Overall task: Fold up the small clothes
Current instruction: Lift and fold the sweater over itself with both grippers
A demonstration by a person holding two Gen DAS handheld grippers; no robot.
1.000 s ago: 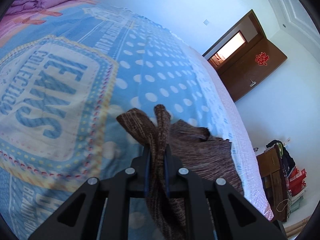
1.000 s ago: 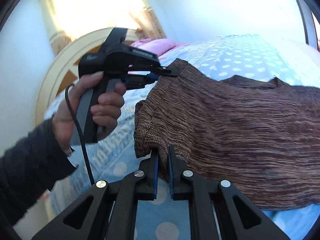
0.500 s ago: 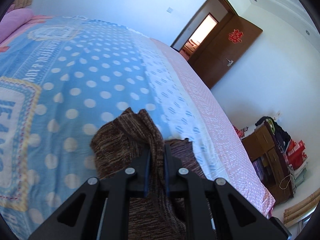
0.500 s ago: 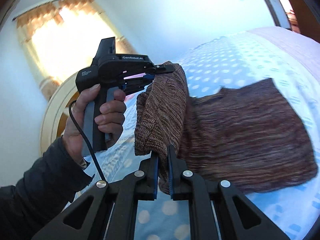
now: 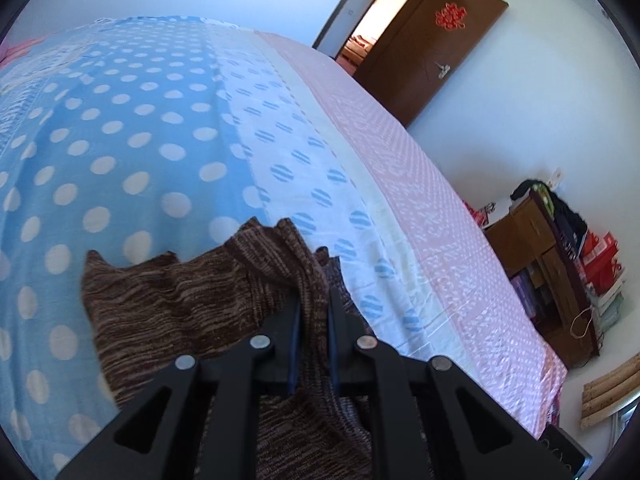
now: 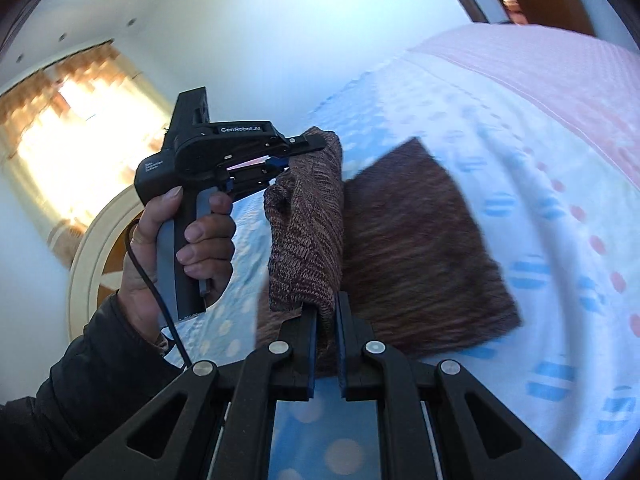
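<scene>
One brown-and-tan marled knit garment (image 6: 416,248), of soft ribbed-looking yarn with fine horizontal streaks, lies partly on the bed with the blue, white and pink polka-dot cover (image 5: 168,128); in the right wrist view its flat portion occupies the centre of the frame, blurred, while one edge is lifted into an upright fold left of centre. Two black tongs are visible. The left tongs (image 6: 310,150), seen in the upper middle of the right wrist view and held by a hand (image 6: 180,248) in a dark sleeve, are closed on the top corner of the raised fold; in the left wrist view the same tongs (image 5: 313,316), at lower centre, pinch a bunched ridge of the knit, with the rest of the cloth spreading to the lower left. The right tongs (image 6: 327,320), at lower centre of their own view, are closed on the lower corner of that fold. One brown wooden door (image 5: 432,40) stands open at the upper right of the left wrist view, and one wooden cabinet (image 5: 536,248) with stacked items stands at the right edge.
</scene>
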